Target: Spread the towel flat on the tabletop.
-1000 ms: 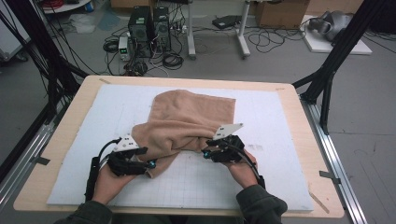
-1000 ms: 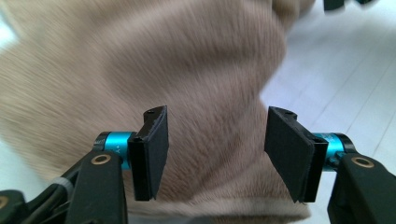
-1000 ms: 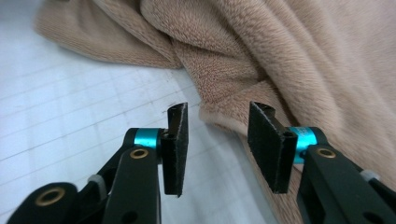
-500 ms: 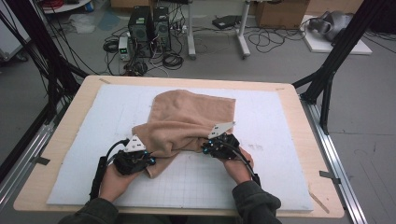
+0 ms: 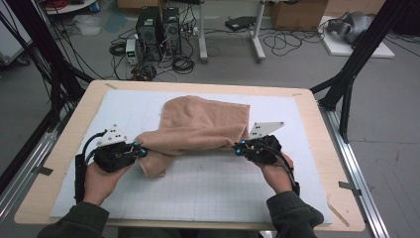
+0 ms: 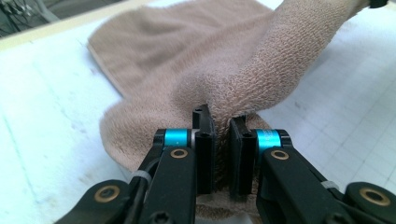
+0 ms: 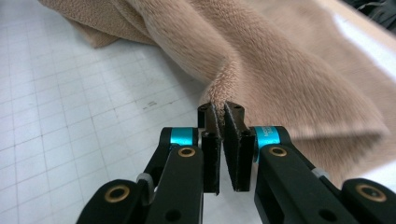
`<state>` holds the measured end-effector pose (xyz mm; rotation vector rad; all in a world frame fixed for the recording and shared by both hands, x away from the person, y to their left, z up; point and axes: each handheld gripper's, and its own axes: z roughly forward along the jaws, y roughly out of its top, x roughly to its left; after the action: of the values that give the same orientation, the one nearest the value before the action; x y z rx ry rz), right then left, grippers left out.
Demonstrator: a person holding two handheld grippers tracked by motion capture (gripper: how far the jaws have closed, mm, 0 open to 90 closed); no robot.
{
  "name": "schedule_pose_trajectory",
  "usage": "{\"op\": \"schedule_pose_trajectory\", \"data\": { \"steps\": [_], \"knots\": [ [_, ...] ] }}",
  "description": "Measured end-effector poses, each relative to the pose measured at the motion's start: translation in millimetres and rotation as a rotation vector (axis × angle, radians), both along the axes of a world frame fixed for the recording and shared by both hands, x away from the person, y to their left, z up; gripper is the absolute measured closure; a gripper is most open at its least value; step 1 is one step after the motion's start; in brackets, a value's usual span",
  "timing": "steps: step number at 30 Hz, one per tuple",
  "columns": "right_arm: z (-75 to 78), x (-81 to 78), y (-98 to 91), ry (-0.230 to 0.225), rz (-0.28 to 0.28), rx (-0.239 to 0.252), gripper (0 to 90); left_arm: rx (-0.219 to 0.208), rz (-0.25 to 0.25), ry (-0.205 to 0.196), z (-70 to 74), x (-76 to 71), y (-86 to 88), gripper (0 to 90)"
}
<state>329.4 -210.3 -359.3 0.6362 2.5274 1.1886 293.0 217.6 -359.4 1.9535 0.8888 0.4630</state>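
both sets of jaws have just been closing and now pinch the towel (image 5: 198,124). my left gripper (image 6: 219,135) has a thick bunched fold squeezed between its pads, and my right gripper (image 7: 219,116) bites a thin edge, with only a sliver of gap between the black pads. i judge i hold the near edge at two points well apart so the cloth hangs stretched between them and can be spread or folded without bunching.

from the high view the towel rises off the white mat (image 5: 208,183) along its near edge between my left gripper (image 5: 141,151) and right gripper (image 5: 237,148), while its far part lies rumpled on the mat; a loose flap droops beside the left grip. my gripper views give what that view cannot: how much cloth sits in each bite, fat on the left, slim on the right. the slim bite looks likelier to slip.
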Motion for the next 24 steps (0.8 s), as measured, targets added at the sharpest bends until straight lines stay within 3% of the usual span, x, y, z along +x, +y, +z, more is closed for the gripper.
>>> {"op": "schedule_pose_trajectory", "data": {
  "steps": [2, 8, 10, 11, 17, 24],
  "knots": [
    [8.6, -1.4, -6.7, -0.012, -0.006, 0.012, 86.0, -0.017, 0.001, -0.015, 6.3, 0.8, 0.6, 82.7],
    [32.1, -8.6, -18.8, -0.059, -0.005, 0.038, 86.2, -0.016, -0.005, -0.045, 21.3, 5.9, -3.9, 82.7],
    [34.8, -7.9, -20.1, -0.061, -0.009, 0.033, 86.1, 0.015, -0.006, -0.04, 18.4, 10.4, -6.7, 82.7],
    [33.9, -5.9, -20.0, -0.045, -0.01, 0.029, 86.1, 0.054, 0.0, -0.036, 14.0, 14.2, -9.2, 82.6],
    [-5.9, 22.8, -7.1, 0.072, -0.047, -0.019, 85.9, 0.136, 0.04, 0.072, -26.6, 45.9, -13.3, 82.6],
    [-55.0, 59.8, 7.5, 0.216, -0.099, -0.086, 85.4, 0.188, 0.044, 0.165, -53.8, 73.6, -21.5, 81.3]
  ]
}}
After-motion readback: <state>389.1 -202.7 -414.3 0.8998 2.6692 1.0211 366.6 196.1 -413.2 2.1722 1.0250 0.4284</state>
